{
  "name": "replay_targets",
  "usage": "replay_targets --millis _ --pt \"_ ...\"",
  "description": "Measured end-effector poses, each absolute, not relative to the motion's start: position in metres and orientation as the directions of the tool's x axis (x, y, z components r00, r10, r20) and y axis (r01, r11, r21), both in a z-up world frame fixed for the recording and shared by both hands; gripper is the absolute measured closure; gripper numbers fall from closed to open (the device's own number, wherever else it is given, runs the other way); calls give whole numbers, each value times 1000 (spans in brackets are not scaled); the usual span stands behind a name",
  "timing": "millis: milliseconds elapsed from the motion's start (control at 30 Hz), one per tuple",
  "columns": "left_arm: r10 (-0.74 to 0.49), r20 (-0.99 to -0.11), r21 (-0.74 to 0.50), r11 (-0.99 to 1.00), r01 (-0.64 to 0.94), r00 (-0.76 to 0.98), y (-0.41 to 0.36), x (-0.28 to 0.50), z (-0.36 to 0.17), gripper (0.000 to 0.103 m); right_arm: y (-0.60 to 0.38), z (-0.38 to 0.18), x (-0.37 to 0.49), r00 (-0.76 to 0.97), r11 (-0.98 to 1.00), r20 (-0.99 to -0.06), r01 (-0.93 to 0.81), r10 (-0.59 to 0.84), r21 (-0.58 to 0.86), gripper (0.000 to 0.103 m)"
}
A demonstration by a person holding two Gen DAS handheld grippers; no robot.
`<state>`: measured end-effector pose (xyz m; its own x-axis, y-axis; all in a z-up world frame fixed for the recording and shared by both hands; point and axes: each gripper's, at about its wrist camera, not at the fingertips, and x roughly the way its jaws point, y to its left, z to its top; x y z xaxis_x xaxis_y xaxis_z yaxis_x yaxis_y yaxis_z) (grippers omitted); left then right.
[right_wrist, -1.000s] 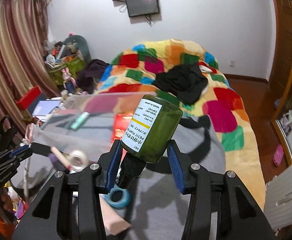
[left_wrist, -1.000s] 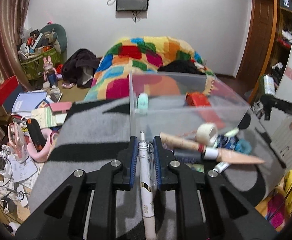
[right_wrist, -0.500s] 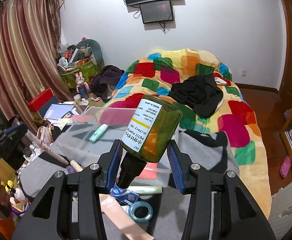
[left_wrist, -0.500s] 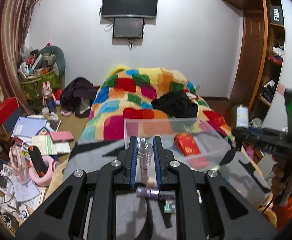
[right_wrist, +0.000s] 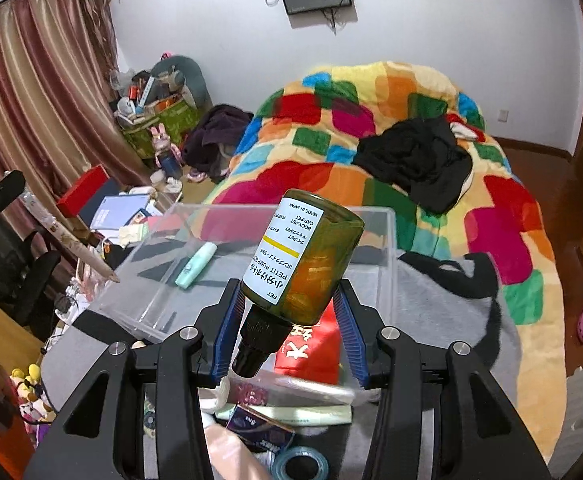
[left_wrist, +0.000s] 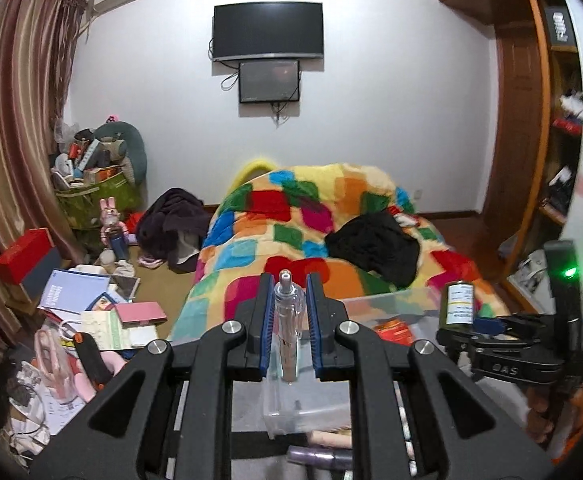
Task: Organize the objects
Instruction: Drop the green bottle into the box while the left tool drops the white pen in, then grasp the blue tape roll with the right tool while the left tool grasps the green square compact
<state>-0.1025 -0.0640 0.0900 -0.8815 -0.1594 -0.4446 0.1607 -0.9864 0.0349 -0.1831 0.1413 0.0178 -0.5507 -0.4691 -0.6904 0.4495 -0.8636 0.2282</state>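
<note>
My left gripper is shut on a clear pen, tip pointing up and away, held high above the clear plastic box. My right gripper is shut on an olive-green pump bottle with a white label, bottom end forward, over the near part of the clear box. The box holds a mint tube and a red packet. The right gripper with the bottle also shows at the right of the left wrist view.
The box sits on a grey and black blanket. In front of it lie a tape roll, a blue packet and tubes. A colourful quilt bed is behind. Floor clutter is at the left.
My left gripper has risen and tilted up with the pen, so the box has dropped low in its view. My right gripper has moved over the box with the bottle.
</note>
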Motion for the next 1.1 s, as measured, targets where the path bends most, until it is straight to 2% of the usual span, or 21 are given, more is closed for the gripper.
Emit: replay_targets --millis 267,367,667,767,833,1033,1100 --pt "-166 -558 87 -986 141 -813 -54 -136 35 88 123 -3 -194 -512 -868 -738 455 -439 201 61" --pt "-145 -563 87 -989 116 -814 -45 -137 28 88 121 -8 -197 -493 -865 -752 459 -437 202 61" --pt "2 -625 18 -1000 -17 -781 -22 -138 21 87 119 -15 -191 -470 -857 -775 484 -422 174 60" --pt "43 -638 -17 -999 -42 -769 -21 -135 21 85 121 -9 -182 -490 -856 -768 498 -411 141 56" --pt "73 -641 -46 -997 -57 -764 -23 -134 23 83 123 -4 -175 -512 -854 -755 506 -409 119 52" --pt "124 -632 -96 -992 -82 -765 -27 -118 32 69 136 7 -157 -537 -848 -729 517 -424 112 51" --pt "127 -623 -94 -992 -88 -772 -27 -110 35 61 141 9 -151 -540 -846 -723 521 -431 115 49"
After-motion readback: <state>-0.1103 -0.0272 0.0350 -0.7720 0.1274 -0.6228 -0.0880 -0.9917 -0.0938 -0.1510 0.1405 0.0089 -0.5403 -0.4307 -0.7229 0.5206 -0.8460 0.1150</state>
